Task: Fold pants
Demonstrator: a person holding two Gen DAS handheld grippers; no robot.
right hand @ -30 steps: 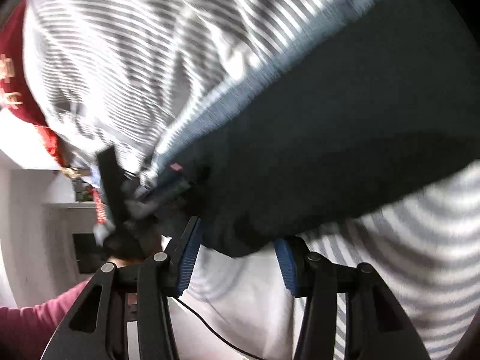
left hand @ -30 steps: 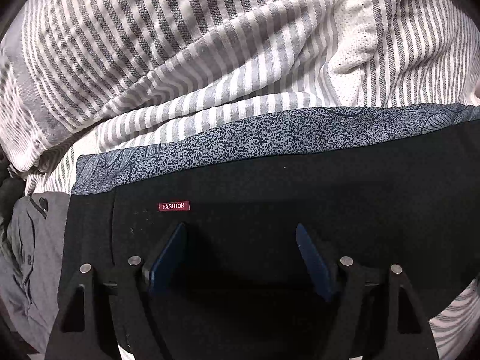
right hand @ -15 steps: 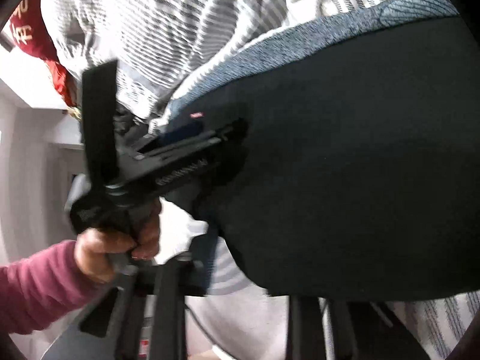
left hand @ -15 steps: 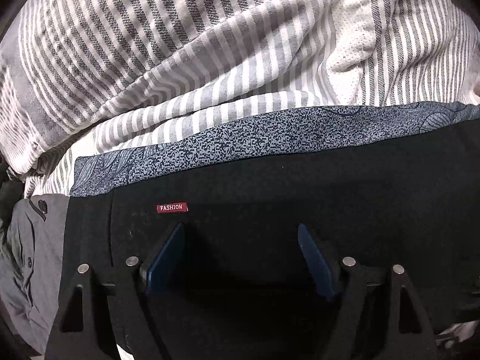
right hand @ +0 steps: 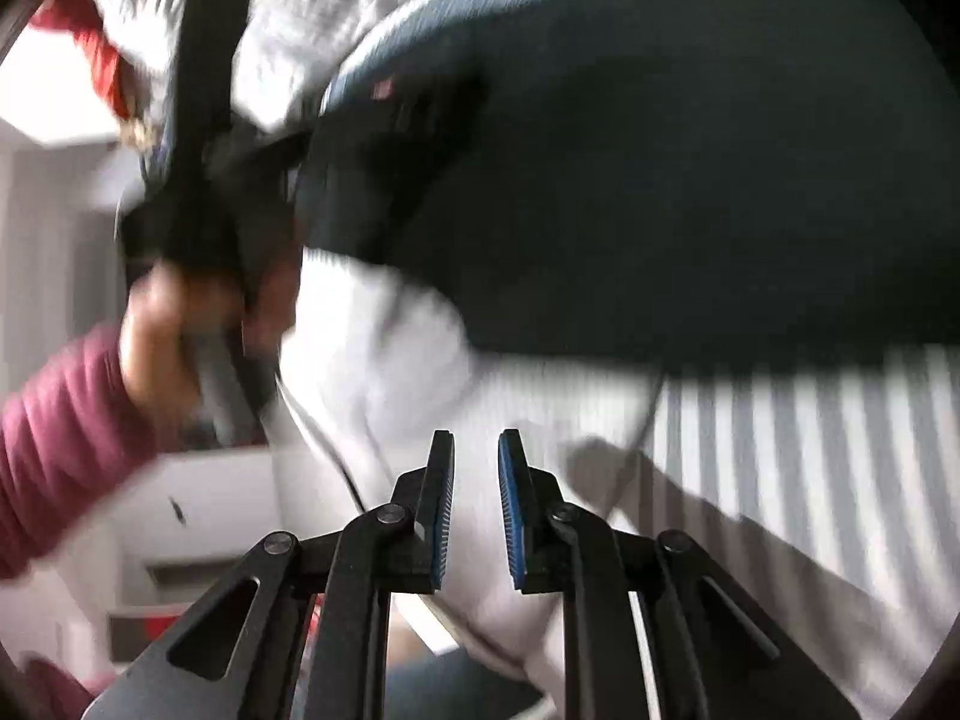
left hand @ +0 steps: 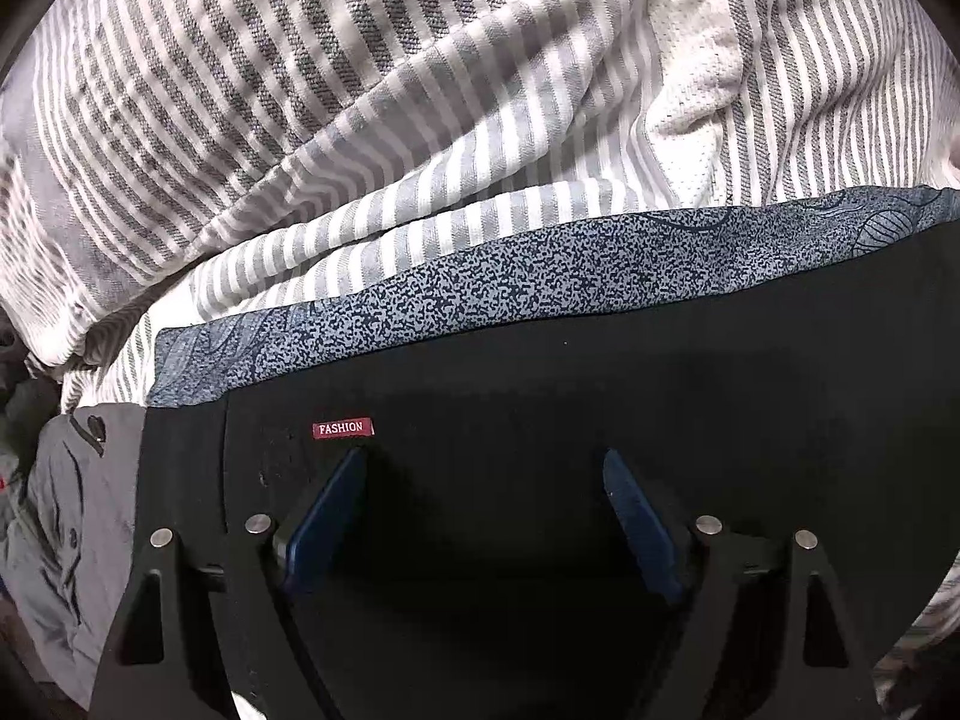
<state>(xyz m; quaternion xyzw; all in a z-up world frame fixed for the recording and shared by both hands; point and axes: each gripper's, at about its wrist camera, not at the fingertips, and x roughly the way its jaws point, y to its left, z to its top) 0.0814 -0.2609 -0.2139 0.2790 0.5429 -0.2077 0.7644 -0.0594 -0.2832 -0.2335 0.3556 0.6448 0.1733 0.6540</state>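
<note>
The black pants (left hand: 600, 396) are being shown spread flat on a grey-and-white striped bedcover (left hand: 336, 96), with a blue speckled patterned band (left hand: 540, 276) lying along their far edge against the stripes. A small red label reading "FASHION" (left hand: 344, 428) is being displayed on the black cloth, just beyond the tip of one blue pad. A grey garment (left hand: 66, 498) with buttons is being seen at the left edge of the left wrist view, just beside the pants.

The left gripper (left hand: 483, 462) is being held steeply downward over the black cloth, and its jaws are being opened wide; the pants are being seen beneath and between the blue pads (left hand: 327, 510), but no fold of cloth is being pinched.

In the blurred right wrist view, the right gripper (right hand: 476, 447) is being held above the striped cover, near the close edge of the pants (right hand: 690, 168) but apart from it. Its jaws are being parted slightly from a nearly closed position, a narrow gap is being left between them, and nothing is being gripped. The person's left hand (right hand: 174, 336), in a maroon sleeve (right hand: 54, 438), is being shown around the handle of the other gripper at the left corner of the pants.
</note>
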